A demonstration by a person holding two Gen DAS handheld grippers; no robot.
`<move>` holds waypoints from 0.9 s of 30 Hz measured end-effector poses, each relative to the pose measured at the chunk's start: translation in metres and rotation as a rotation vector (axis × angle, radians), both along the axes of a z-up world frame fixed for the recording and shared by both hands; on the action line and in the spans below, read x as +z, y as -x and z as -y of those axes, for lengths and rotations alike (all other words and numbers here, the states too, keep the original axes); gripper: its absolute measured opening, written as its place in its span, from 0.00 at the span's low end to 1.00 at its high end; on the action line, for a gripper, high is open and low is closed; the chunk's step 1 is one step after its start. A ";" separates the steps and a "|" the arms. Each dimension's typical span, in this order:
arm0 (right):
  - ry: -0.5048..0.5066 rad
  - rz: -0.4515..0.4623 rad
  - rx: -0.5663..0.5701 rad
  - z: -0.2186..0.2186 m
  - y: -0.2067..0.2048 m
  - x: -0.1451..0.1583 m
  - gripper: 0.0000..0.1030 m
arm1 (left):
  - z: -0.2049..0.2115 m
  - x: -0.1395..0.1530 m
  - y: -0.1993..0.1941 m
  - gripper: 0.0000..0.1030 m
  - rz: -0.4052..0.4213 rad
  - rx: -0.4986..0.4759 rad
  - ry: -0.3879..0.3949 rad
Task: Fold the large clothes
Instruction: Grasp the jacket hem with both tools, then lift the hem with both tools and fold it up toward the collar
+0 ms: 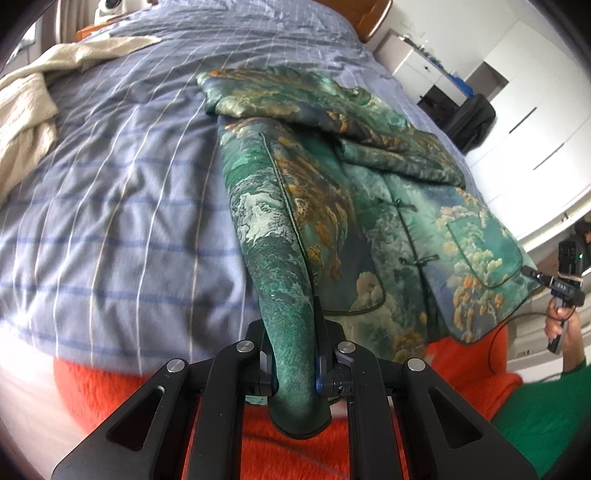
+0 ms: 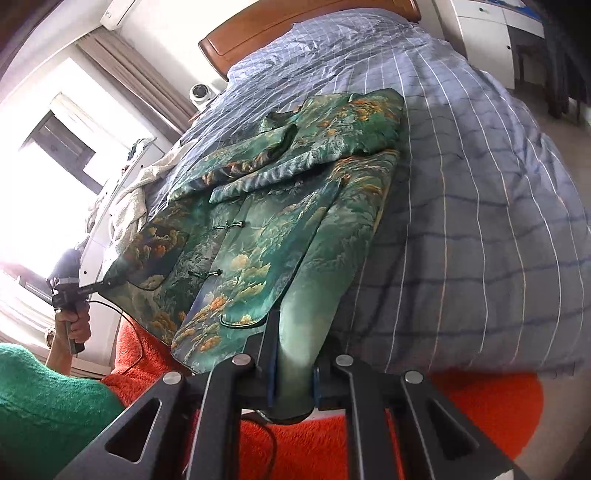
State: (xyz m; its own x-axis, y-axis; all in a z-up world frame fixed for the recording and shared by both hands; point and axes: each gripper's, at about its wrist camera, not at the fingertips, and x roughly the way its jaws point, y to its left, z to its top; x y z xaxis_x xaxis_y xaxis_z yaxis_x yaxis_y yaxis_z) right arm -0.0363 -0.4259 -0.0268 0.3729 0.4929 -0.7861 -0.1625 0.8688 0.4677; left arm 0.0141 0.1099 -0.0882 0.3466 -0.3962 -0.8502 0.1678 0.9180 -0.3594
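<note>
A green brocade jacket (image 1: 354, 206) with gold and teal pattern lies front up on a blue striped bed cover (image 1: 122, 192). One sleeve is folded across its chest. My left gripper (image 1: 293, 332) is shut on the jacket's lower left corner at the bed's near edge. My right gripper (image 2: 293, 343) is shut on the jacket's lower right corner (image 2: 299, 332). In the left wrist view the right gripper (image 1: 532, 274) shows at the far right hem. In the right wrist view the left gripper (image 2: 110, 283) shows at the left hem.
A cream knitted garment (image 1: 33, 96) lies at the bed's far left. An orange fuzzy blanket (image 1: 288, 454) covers the bed's near edge. A wooden headboard (image 2: 295, 22) is at the back. White cabinets (image 1: 532, 122) stand to the right.
</note>
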 end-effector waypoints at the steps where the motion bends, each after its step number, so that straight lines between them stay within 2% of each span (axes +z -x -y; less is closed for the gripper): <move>1: -0.008 -0.006 -0.008 0.000 0.006 0.000 0.13 | -0.003 -0.002 0.007 0.10 -0.018 -0.002 -0.005; 6: -0.092 -0.054 -0.045 0.005 0.041 -0.002 0.13 | -0.011 -0.005 0.041 0.10 -0.096 -0.023 -0.005; 8: -0.140 -0.069 -0.068 0.009 0.048 -0.001 0.13 | -0.017 0.003 0.044 0.10 -0.096 -0.003 0.047; 11: -0.224 -0.047 -0.102 0.017 0.036 0.008 0.12 | -0.029 0.037 0.024 0.10 -0.003 0.054 0.203; 12: -0.252 -0.025 -0.112 0.021 0.023 0.012 0.12 | -0.031 0.045 0.016 0.10 0.031 0.059 0.228; 15: -0.314 0.038 -0.148 0.029 -0.029 0.022 0.12 | -0.033 0.069 -0.046 0.10 0.139 0.095 0.280; 17: -0.339 0.084 -0.164 0.034 -0.073 0.026 0.12 | -0.032 0.070 -0.084 0.10 0.158 0.118 0.293; 18: -0.357 0.100 -0.172 0.037 -0.095 0.025 0.12 | -0.033 0.065 -0.118 0.11 0.156 0.137 0.302; 20: -0.381 0.116 -0.202 0.044 -0.147 0.019 0.12 | -0.033 0.051 -0.159 0.13 0.137 0.162 0.318; 21: -0.395 0.115 -0.220 0.047 -0.167 0.013 0.12 | -0.032 0.040 -0.192 0.16 0.129 0.188 0.313; 23: -0.415 0.099 -0.266 0.050 -0.212 -0.007 0.12 | -0.029 0.022 -0.222 0.25 0.120 0.239 0.303; 24: -0.414 0.086 -0.296 0.050 -0.234 -0.021 0.15 | -0.026 0.008 -0.245 0.36 0.096 0.268 0.316; 25: -0.409 0.068 -0.318 0.049 -0.248 -0.033 0.16 | -0.027 -0.003 -0.252 0.42 0.068 0.283 0.329; 26: -0.395 0.030 -0.344 0.048 -0.268 -0.053 0.19 | -0.026 -0.014 -0.263 0.53 0.028 0.300 0.340; 27: -0.396 -0.014 -0.368 0.047 -0.282 -0.071 0.30 | -0.027 -0.023 -0.272 0.57 -0.010 0.320 0.349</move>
State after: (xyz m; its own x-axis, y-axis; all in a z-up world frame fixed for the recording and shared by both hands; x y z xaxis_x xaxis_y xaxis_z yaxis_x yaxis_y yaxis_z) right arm 0.2461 -0.4725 -0.0982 0.5680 0.5910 -0.5728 0.1282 0.6240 0.7708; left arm 0.2866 0.1367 -0.1115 0.4904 -0.5333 -0.6892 -0.1084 0.7474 -0.6555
